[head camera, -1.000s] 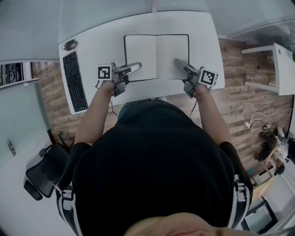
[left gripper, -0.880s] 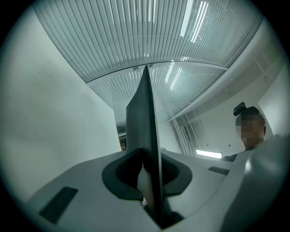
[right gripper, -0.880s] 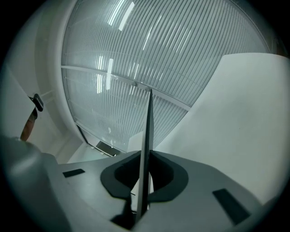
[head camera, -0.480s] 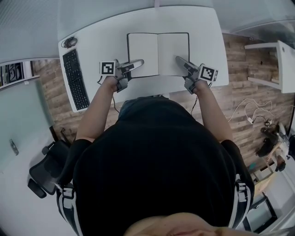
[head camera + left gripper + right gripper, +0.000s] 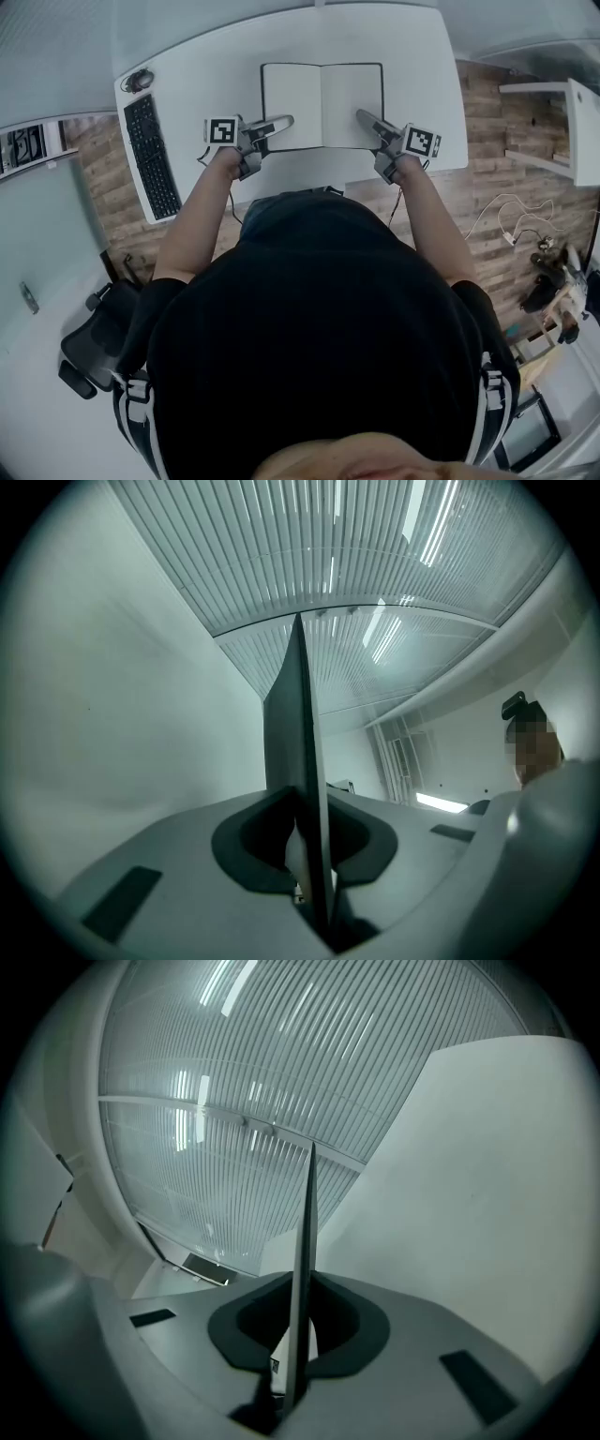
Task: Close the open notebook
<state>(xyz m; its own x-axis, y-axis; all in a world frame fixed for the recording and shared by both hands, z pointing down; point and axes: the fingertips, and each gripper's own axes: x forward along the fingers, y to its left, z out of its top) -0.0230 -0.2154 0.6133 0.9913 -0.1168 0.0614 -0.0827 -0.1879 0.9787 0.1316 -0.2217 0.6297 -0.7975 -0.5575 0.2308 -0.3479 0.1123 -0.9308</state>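
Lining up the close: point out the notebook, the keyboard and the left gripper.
notebook (image 5: 322, 105), head view, centre fold.
keyboard (image 5: 152, 157), head view, middle keys.
left gripper (image 5: 285, 120), head view, between its fingertips.

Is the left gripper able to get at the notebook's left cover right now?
Probably yes: the left gripper is shut on the notebook at its near left corner, cover edge between the jaws; the keyboard lies off to the side.
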